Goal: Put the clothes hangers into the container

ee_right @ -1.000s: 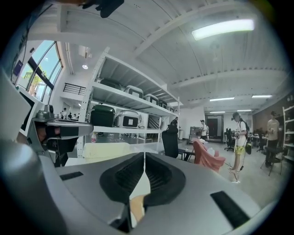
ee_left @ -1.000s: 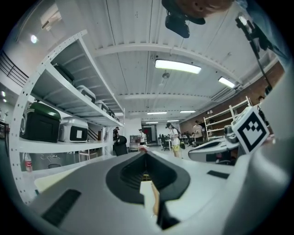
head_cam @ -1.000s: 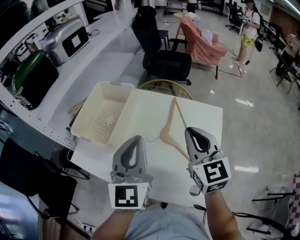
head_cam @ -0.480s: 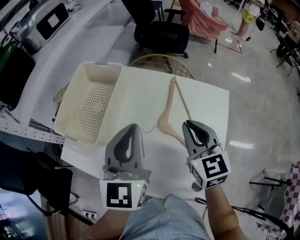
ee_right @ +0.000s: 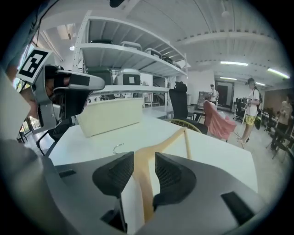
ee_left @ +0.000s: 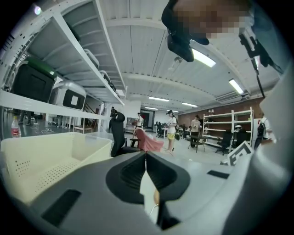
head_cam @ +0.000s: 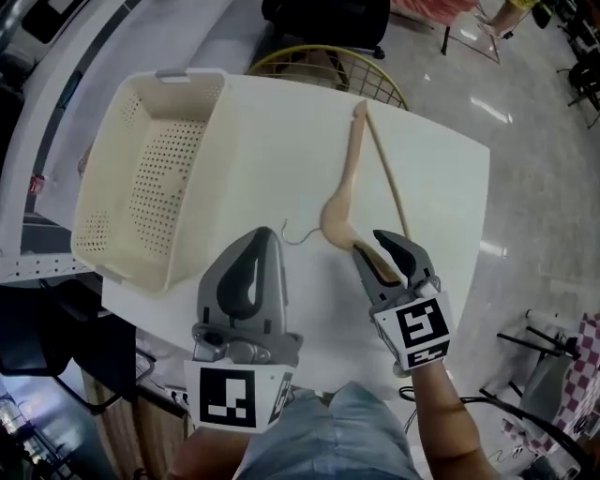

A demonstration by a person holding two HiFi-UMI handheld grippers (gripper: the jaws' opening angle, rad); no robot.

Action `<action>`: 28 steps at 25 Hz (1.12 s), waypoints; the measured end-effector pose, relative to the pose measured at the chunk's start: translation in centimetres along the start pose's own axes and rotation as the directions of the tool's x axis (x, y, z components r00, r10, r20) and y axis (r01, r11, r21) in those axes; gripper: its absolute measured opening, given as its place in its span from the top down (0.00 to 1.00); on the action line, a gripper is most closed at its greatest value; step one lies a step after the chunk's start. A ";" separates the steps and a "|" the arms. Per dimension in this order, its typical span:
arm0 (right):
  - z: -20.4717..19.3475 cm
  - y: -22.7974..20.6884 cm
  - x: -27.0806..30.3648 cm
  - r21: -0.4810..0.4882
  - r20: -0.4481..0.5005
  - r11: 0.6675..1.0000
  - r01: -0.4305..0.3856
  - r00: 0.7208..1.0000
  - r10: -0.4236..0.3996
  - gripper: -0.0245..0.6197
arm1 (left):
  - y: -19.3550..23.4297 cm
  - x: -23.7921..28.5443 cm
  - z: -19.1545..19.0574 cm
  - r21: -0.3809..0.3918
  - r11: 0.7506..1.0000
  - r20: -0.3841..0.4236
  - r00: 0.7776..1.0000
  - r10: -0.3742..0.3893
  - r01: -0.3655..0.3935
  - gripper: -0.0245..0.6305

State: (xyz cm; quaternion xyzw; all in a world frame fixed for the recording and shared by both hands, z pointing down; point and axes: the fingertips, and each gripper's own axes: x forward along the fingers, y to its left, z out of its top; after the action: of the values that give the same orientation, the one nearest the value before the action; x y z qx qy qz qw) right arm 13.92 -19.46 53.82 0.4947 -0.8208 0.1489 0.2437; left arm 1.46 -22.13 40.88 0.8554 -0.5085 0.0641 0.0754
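A light wooden clothes hanger [head_cam: 342, 192] [ee_right: 171, 137] lies flat on the white table [head_cam: 281, 131], its metal hook [head_cam: 292, 234] pointing toward the left gripper. The cream perforated basket [head_cam: 187, 80] [ee_left: 41, 160] [ee_right: 112, 117] stands empty at the table's left. My right gripper [head_cam: 367, 246] [ee_right: 144, 158] is low over the table; its jaws have just been opening and stand open astride the hanger's near arm, the pads not pressing on it. My left gripper [head_cam: 267, 232] [ee_left: 146, 153] is shut and empty, just short of the hook.
A yellow wire seat [head_cam: 328, 66] stands against the table's far edge, with a black office chair [head_cam: 328, 14] behind it. Shelving with cases runs along the left wall [ee_left: 69, 92]. Several people stand far back in the room [ee_right: 250, 103].
Both grippers have sunk toward the table. The right gripper's jaws went from shut to open and now straddle the hanger's near arm. The head view has tipped further down.
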 end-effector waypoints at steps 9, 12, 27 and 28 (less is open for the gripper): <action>-4.6 0.1 2.6 -0.093 -0.156 0.995 -0.029 0.988 0.014 0.69 | 0.6 2.4 -2.5 -0.030 0.999 -0.042 0.999 -0.015 0.014 0.94; -5.3 0.1 2.8 -0.079 -0.184 0.996 -0.048 0.982 0.033 0.69 | 0.8 2.6 -2.7 -0.035 0.999 -0.048 0.999 -0.015 0.014 0.94; -5.4 0.3 2.9 -0.066 -0.191 0.994 -0.088 0.979 0.074 0.78 | 1.0 2.6 -2.2 -0.016 1.000 -0.032 0.999 -0.016 0.015 0.94; -5.2 0.4 2.7 -0.062 -0.180 0.995 -0.083 0.981 0.071 0.78 | 1.0 2.4 -2.0 -0.012 1.000 -0.029 1.000 -0.012 0.012 0.94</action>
State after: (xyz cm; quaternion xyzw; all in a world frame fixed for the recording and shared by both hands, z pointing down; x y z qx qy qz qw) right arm 13.82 -18.80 59.64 0.4388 -0.8189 0.1733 0.3268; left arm 1.64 -24.30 43.34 0.8569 -0.5025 0.0729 0.0884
